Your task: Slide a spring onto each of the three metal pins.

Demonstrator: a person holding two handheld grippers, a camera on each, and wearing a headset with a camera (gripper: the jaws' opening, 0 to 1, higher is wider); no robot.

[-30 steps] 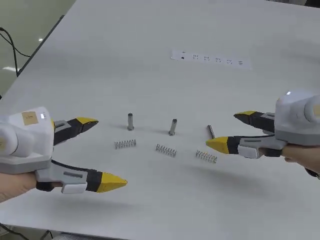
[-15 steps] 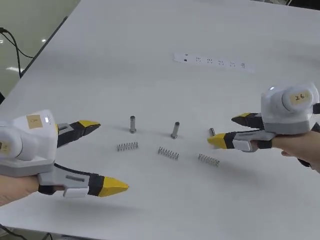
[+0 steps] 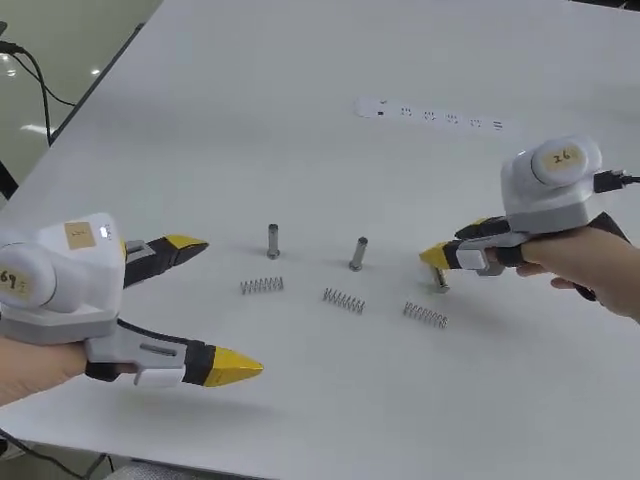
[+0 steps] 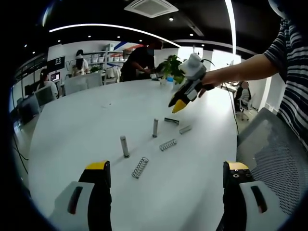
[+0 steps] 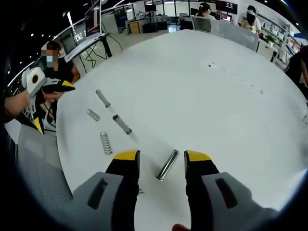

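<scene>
Metal pin (image 5: 167,164) flat between parted jaws of right tool (image 5: 162,155), right gripper view

The side cap (image 3: 14,280) of the left gripper (image 3: 228,305) carries a handwritten number that reads 69, and a small tan sticker (image 3: 78,235) on top of that gripper has marks too small to read. The top cap (image 3: 563,157) of the right gripper (image 3: 452,243) carries handwriting that looks like 26, the first character unsure. Dark marks on the white power strip (image 3: 437,115) are too small to read.
</scene>
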